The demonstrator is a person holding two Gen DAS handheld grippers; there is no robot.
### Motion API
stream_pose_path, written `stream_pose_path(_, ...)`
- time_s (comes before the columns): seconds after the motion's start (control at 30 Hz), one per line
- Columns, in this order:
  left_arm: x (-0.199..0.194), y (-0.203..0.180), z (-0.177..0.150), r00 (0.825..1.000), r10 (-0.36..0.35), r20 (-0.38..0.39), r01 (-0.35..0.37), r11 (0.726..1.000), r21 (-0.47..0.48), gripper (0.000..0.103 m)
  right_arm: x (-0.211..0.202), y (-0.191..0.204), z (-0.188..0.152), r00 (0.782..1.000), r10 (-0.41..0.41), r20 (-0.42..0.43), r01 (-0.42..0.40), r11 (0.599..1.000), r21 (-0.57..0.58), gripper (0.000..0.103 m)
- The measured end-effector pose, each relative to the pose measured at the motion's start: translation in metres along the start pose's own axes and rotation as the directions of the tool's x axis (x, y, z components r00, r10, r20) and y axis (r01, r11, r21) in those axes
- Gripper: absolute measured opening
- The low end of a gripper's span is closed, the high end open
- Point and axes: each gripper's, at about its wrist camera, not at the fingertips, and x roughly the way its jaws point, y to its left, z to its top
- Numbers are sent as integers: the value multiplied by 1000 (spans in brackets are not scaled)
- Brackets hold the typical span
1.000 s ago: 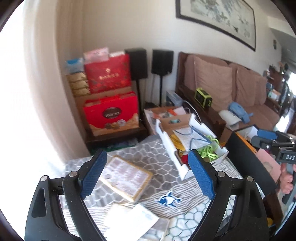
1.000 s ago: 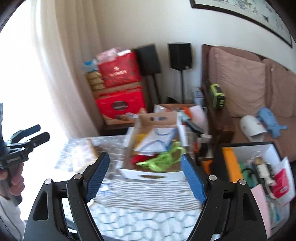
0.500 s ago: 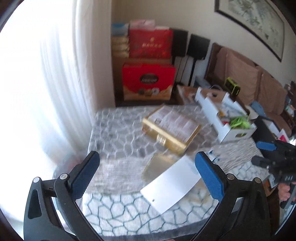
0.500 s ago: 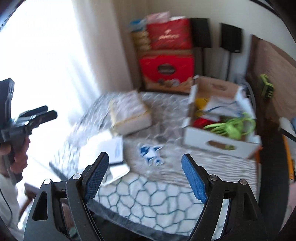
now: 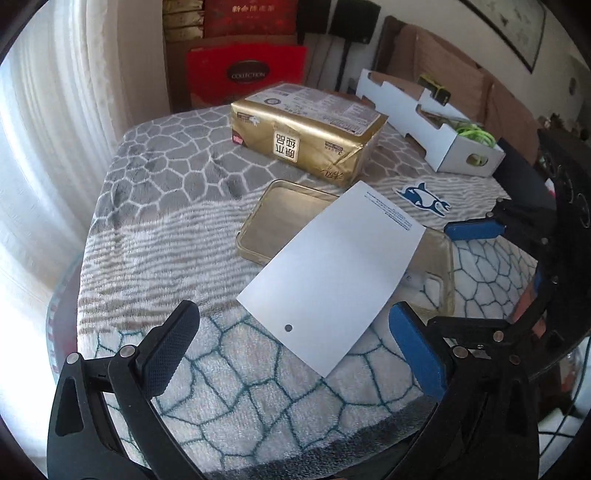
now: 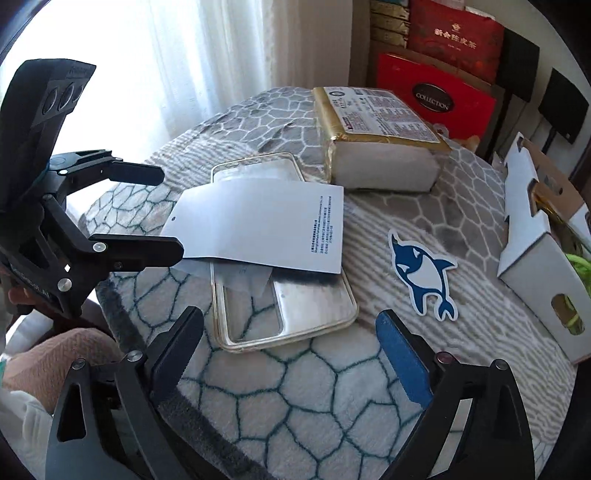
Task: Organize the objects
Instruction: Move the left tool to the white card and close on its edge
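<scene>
Left wrist view now looks down on the blanket-covered table (image 5: 155, 206), not the room as a second ago: both hands have dropped toward the white card (image 5: 332, 273) lying across the clear phone case (image 6: 280, 317), so picking is about to start. Left gripper (image 5: 291, 354) is wide open and empty; right gripper (image 6: 288, 354) is opening, nothing between its jaws. Card hides the case's middle; contents of the white cardboard box (image 5: 436, 122) are mostly hidden.

Red gift box (image 5: 246, 75) behind the table's far edge: dark oval label reads "COLLECTION". Darker red box (image 6: 455, 35) stacked above it: gold Chinese characters. Gold tissue pack (image 5: 308, 131) near the far edge: Chinese characters on its side, fine print illegible. White card (image 6: 258, 227): small print, illegible.
</scene>
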Motion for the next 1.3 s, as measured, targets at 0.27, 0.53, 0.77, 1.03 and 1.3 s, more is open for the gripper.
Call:
stream_pose_path(0.27,12,19,3,1000,-6,-4,5,997,-74,103,9,9,3,1000,9,17,-8,997,-71,81)
stream_pose_path(0.53,11,29,7,999,48,-9,-48,997,-68,103,-13,-12,-27,998,-18,53,19,1000,-10,81)
stream_pose_path(0.77,9,1,5,989,-126,-74,131,989,66,103,-40,-40,-58,996,-89,29,87,994,69,81)
stream_pose_path(1.03,29,-83,25,959,-202,-200,275,834,478,103,-50,-48,-70,997,-74,7,73,994,87,81)
stream_pose_path(1.3,56,-96,48,944,-163,-286,308,744,592,103,-53,-52,-77,998,-56,14,53,991,120,81)
